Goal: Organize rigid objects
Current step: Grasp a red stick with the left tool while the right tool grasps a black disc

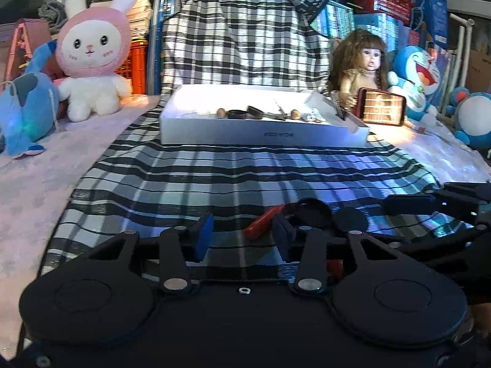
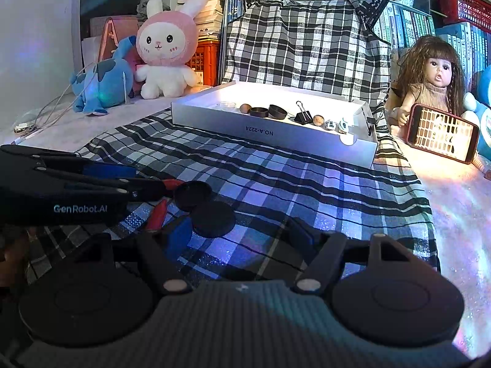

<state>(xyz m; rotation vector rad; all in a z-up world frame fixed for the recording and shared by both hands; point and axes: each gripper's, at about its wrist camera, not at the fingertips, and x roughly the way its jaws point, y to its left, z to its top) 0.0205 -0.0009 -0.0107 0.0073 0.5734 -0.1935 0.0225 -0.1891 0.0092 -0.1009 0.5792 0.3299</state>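
A white tray (image 1: 264, 136) (image 2: 276, 135) lies on the checked cloth and holds small rigid items: nuts, dark round lids (image 2: 277, 112), a black binder clip (image 2: 302, 113). Close by on the cloth lie a red clip-like piece (image 1: 262, 220) (image 2: 158, 211) and two black round lids (image 1: 316, 211) (image 2: 213, 217). My left gripper (image 1: 242, 237) is open, its right pad beside the red piece. My right gripper (image 2: 242, 236) is open, its left pad next to the near lid. The left gripper also shows in the right wrist view (image 2: 144, 181), low over the red piece.
Plush toys stand around: a pink rabbit (image 1: 92, 58), a blue toy (image 1: 24, 113), a doll (image 2: 435, 82) with a lit phone (image 2: 442, 133), blue Doraemon figures (image 1: 417, 73). Books and crates line the back. A cable (image 2: 55, 110) lies at the left.
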